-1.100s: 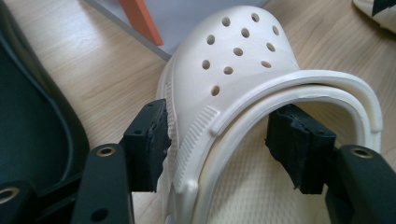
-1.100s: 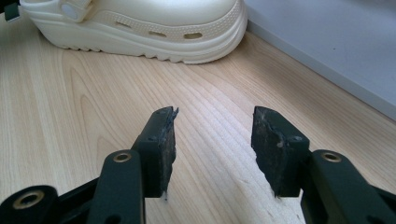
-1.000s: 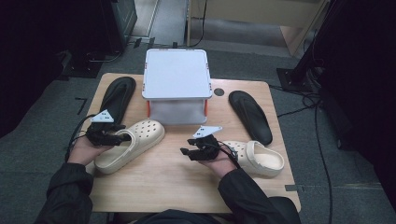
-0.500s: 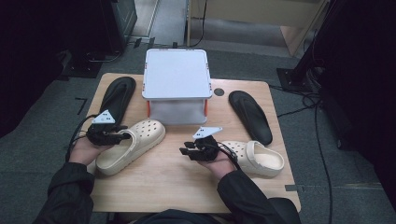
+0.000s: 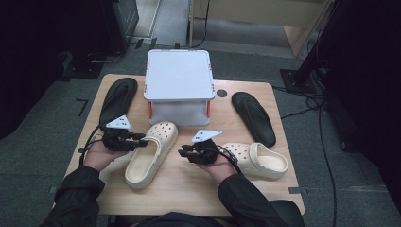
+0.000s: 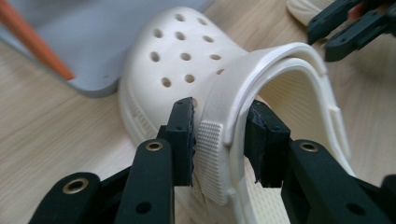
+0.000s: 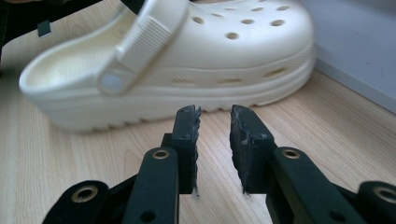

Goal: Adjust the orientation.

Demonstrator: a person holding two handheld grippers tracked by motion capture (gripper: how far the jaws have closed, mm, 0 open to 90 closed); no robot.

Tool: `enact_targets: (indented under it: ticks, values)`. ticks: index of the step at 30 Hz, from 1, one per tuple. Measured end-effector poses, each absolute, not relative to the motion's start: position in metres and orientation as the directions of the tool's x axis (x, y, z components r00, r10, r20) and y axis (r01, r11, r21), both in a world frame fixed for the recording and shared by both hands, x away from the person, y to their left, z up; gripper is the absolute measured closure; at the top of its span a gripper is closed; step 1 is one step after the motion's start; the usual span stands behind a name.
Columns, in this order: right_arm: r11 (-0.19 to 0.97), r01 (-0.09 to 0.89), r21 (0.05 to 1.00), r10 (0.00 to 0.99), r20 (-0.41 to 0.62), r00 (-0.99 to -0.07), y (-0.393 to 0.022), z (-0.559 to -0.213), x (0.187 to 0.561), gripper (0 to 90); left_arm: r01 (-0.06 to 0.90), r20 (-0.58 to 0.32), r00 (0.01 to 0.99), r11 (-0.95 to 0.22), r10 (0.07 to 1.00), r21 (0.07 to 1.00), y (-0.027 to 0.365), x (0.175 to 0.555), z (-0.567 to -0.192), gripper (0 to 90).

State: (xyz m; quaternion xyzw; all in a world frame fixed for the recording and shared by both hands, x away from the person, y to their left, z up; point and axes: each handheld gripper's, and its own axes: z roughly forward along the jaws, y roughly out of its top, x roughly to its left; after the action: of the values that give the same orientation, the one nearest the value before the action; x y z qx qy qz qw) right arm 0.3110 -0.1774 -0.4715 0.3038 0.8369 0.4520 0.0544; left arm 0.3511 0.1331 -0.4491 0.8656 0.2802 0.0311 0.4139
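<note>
Slid sideways across the desk since the earlier frame, left hand-held gripper now closing on the side wall and strap of the near clog to carry it, right hand-held gripper narrowing on nothing, second clog just beyond it.

Closed the left gripper onto the side wall and strap of the left cream clog, then nudged that clog toward the grey box. Narrowed the right gripper too, nothing between its pads, right clog untouched.
</note>
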Motion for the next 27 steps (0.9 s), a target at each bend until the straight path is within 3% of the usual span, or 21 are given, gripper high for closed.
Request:
enact_targets:
  ticks: [7, 10, 14, 16, 19, 27]
  values:
    - [0.411, 0.447, 0.795, 0.551, 0.174, -0.816, -0.17, -0.473, 0.31, 70.6, 0.506, -0.242, 0.822, -0.467, 0.515, 0.725, 0.128, 0.35, -0.448, 62.0]
    - [0.415, 0.434, 0.8, 0.555, 0.156, -0.817, -0.169, -0.471, 0.311, 63.9, 0.513, -0.257, 0.818, -0.45, 0.515, 0.731, 0.131, 0.351, -0.451, 60.2]
    - [0.405, 0.438, 0.803, 0.562, 0.159, -0.812, -0.169, -0.469, 0.311, 61.7, 0.501, -0.238, 0.826, -0.471, 0.511, 0.727, 0.132, 0.351, -0.45, 49.3]
    - [0.402, 0.439, 0.804, 0.564, 0.16, -0.81, -0.169, -0.468, 0.31, 61.3, 0.489, -0.228, 0.833, -0.477, 0.504, 0.73, 0.132, 0.349, -0.448, 47.9]
    - [0.379, 0.435, 0.817, 0.565, 0.168, -0.808, -0.168, -0.463, 0.31, 53.9, 0.466, -0.229, 0.847, -0.462, 0.48, 0.754, 0.135, 0.346, -0.441, 44.1]
    - [0.362, 0.433, 0.826, 0.564, 0.176, -0.807, -0.148, -0.456, 0.316, 46.1, 0.505, -0.253, 0.813, -0.417, 0.525, 0.756, 0.144, 0.357, -0.428, 51.2]
